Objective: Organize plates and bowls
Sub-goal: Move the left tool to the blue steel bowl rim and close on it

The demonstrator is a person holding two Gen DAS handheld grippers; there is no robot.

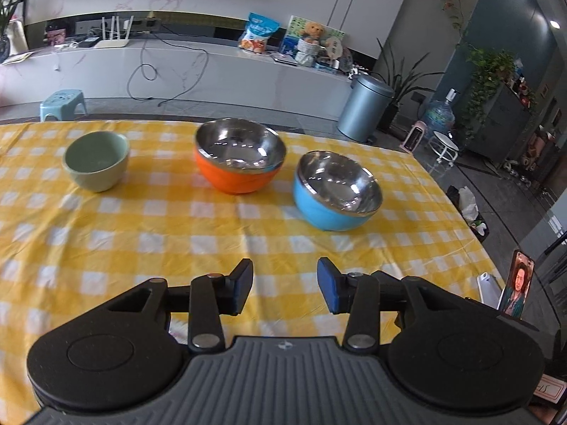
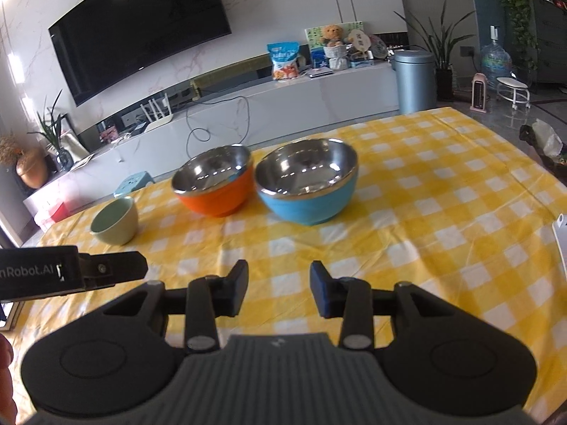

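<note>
Three bowls stand in a row on the yellow checked tablecloth (image 1: 141,241): a small green ceramic bowl (image 1: 95,164) at the left, an orange steel-lined bowl (image 1: 239,156) in the middle, and a blue steel-lined bowl (image 1: 336,191) at the right. All are upright and empty. My left gripper (image 1: 285,283) is open and empty, above the cloth in front of the bowls. In the right wrist view the green bowl (image 2: 115,221), orange bowl (image 2: 214,180) and blue bowl (image 2: 306,186) show ahead. My right gripper (image 2: 278,287) is open and empty. The left gripper's body shows at its left.
The table's right edge (image 1: 460,219) drops to the floor. A phone (image 1: 517,288) stands at the near right corner. A white object (image 2: 560,241) lies at the right edge of the cloth. A TV cabinet, a bin (image 1: 365,106) and a stool (image 1: 63,104) stand beyond the table.
</note>
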